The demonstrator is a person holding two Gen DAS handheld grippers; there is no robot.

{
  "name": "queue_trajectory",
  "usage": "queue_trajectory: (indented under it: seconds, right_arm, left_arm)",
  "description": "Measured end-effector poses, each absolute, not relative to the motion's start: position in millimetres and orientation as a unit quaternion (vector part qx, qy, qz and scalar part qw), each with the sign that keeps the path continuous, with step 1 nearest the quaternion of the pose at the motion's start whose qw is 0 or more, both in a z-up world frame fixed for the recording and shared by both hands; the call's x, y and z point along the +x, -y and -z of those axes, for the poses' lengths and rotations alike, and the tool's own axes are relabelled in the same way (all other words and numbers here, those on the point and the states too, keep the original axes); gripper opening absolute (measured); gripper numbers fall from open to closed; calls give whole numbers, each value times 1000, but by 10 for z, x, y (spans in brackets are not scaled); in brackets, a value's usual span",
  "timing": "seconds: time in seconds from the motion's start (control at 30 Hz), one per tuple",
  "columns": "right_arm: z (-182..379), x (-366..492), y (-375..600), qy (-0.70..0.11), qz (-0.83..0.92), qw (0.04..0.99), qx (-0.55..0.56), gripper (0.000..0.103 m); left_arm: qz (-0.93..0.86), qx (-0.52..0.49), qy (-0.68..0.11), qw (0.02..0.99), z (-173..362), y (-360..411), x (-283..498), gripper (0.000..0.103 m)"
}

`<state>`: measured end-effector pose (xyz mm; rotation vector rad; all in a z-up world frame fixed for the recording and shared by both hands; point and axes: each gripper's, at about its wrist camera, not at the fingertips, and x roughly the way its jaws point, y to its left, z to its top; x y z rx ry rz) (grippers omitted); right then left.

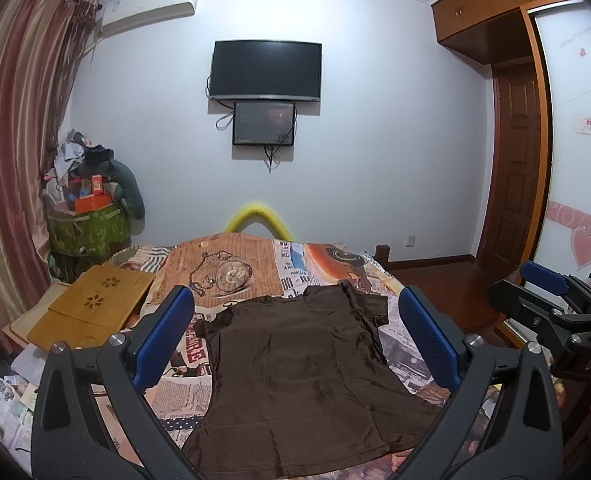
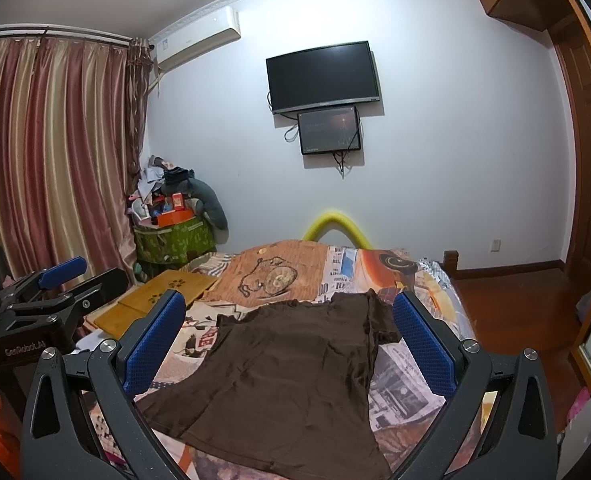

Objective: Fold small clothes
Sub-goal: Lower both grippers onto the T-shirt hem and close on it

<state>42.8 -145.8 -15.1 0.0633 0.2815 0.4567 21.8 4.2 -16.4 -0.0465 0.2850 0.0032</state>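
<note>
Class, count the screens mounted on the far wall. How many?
2: a large television hangs high on the wall, and a smaller screen sits directly below it.

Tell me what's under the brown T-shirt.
The brown T-shirt lies flat on a bed cover printed with newsprint and a pocket watch. The print runs on around it; what lies right beneath the shirt is covered. Neither open gripper touches it.
</note>
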Motion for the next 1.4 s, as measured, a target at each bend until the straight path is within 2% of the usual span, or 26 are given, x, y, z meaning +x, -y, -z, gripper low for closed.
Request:
queue_trajectory:
  seconds: [0.43,0.73,1.03,1.13,1.27,1.4]
  right_arm:
    - [401,1095,1466,-189,-191,963,18,103]
    - [792,1756,1602,-257,-162,953,5,103]
    - [1272,2311,1838,-337,-140,931,10,103]
    - [1438,2492,1911,-357,-140,924,13,97]
    - [1610,2727,1993,-389,-139,910,22,84]
    - [1684,2941,1982,-403,-147,903,29,76]
  left_arm:
    - [-49,-23,-237,970,563,-457,1376,103]
    - [-85,-57,-378,920,1335,-1123,2475,103]
    - [-77,-128,-473,868,2099,-1650,3053,102]
    - [-74,-140,-490,857,2256,-1756,3224,95]
    - [-59,-170,-512,840,2434,-1887,3500,85]
    - [-27,-221,-532,817,2619,-1980,3740,65]
